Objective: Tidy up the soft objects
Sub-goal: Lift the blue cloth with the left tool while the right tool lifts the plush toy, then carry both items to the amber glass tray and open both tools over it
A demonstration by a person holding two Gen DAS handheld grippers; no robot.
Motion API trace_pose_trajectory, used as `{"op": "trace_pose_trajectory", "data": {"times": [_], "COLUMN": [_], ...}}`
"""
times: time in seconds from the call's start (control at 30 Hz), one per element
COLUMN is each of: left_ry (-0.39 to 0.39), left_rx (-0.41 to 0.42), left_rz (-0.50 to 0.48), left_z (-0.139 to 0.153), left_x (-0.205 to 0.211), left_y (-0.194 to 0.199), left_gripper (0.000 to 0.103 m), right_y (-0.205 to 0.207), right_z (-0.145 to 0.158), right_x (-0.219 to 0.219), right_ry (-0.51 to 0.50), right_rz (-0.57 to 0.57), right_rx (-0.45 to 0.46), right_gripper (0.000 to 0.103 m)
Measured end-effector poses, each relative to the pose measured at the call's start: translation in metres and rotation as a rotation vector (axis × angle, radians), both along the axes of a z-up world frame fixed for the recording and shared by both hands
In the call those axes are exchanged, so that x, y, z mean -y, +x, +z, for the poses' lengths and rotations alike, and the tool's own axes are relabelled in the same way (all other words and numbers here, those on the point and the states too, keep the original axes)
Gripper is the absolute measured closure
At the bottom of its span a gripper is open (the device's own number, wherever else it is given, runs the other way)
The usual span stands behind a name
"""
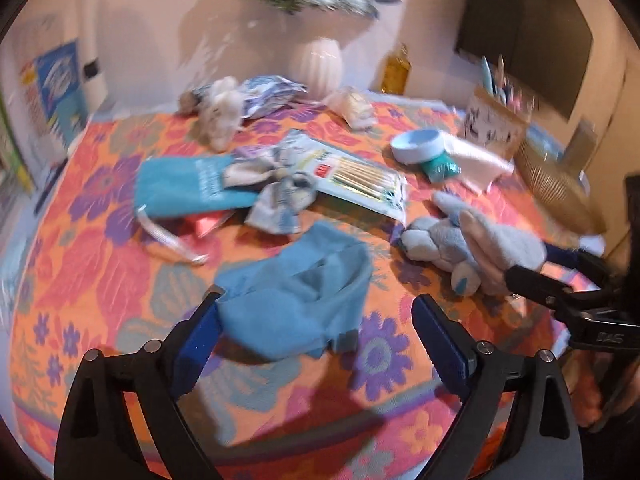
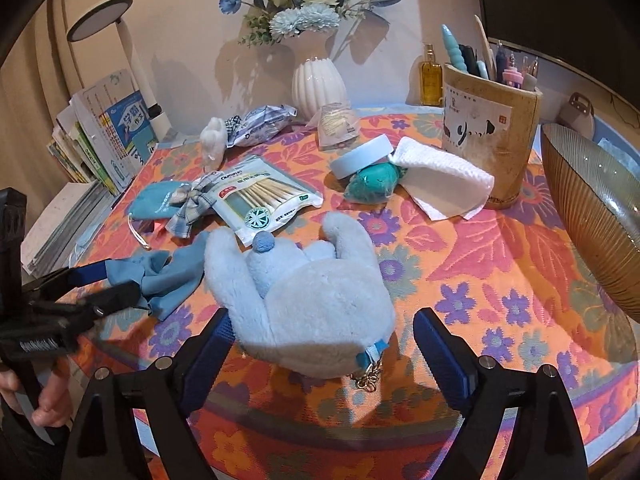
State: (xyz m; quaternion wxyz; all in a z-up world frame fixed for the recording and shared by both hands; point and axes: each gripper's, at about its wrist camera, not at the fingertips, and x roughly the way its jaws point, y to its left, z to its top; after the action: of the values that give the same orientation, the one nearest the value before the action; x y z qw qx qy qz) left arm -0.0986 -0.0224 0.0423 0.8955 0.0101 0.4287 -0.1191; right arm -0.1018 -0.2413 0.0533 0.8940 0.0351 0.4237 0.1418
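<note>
Cloth and plush lay one before each of my tools. My left hand-held gripper (image 1: 316,322) stood wide open, its jaws either side of the crumpled blue cloth (image 1: 294,308); the left pad touched the cloth's edge, the right pad stood clear, so nothing was gripped. The cloth lay just ahead, its longer run going across the jaws and up to the right. My right hand-held gripper (image 2: 322,330) was equally wide, with the pale blue plush rabbit (image 2: 308,300) between the pads but unpressed; its body pointed away from me, ears (image 2: 348,236) toward the far side, a small metal clasp (image 2: 370,378) at the near end. I judged each hand nearer its own piece, so closing straight on should serve.

Beyond, on the flowered bench (image 2: 500,280), lay a cotton-swab packet (image 2: 264,196) marked "Ousenni" or similar, too small to be sure. A teal pouch (image 2: 154,202) bore pale lettering I could not read. Farther off, the pen holder (image 2: 490,136) carried brushed characters and a red seal.
</note>
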Motion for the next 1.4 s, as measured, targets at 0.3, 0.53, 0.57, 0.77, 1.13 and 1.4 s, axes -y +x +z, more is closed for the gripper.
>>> {"op": "trace_pose_trajectory", "data": {"times": [0.3, 0.53, 0.57, 0.77, 1.13, 1.4], "left_ry": [0.121, -0.025, -0.032, -0.091, -0.128, -0.213], "left_rx": [-0.03, 0.005, 0.014, 0.079, 0.242, 0.299], "left_rz": [0.019, 0.023, 0.02, -0.003, -0.105, -0.307], "left_z": [-0.025, -0.009, -0.005, 0.021, 0.094, 0.15], "left_x": [0.024, 0.006, 0.006, 0.01, 0.05, 0.144], "left_y": [0.021, 0.016, 0.015, 0.01, 0.008, 0.034], "left_gripper": [0.079, 0.092, 0.092, 0.092, 0.092, 0.092], "right_y": [0.001, 0.01, 0.01, 0.007, -0.015, -0.019], "right_z": [-0.006, -0.009, -0.009, 0.001, 0.085, 0.141], "right_x": [-0.004, -0.016, -0.016, -0.013, 0.038, 0.133], "right_ry": [-0.014, -0.047, -0.04, -0.031, 0.022, 0.025], "right_rz": [0.043, 0.031, 0.033, 0.018, -0.096, -0.378], "right_rx": [-0.031, -0.015, -0.008, 0.033, 0.26, 0.368], "right_gripper": [0.007, 0.009, 0.018, 0.033, 0.034, 0.034]}}
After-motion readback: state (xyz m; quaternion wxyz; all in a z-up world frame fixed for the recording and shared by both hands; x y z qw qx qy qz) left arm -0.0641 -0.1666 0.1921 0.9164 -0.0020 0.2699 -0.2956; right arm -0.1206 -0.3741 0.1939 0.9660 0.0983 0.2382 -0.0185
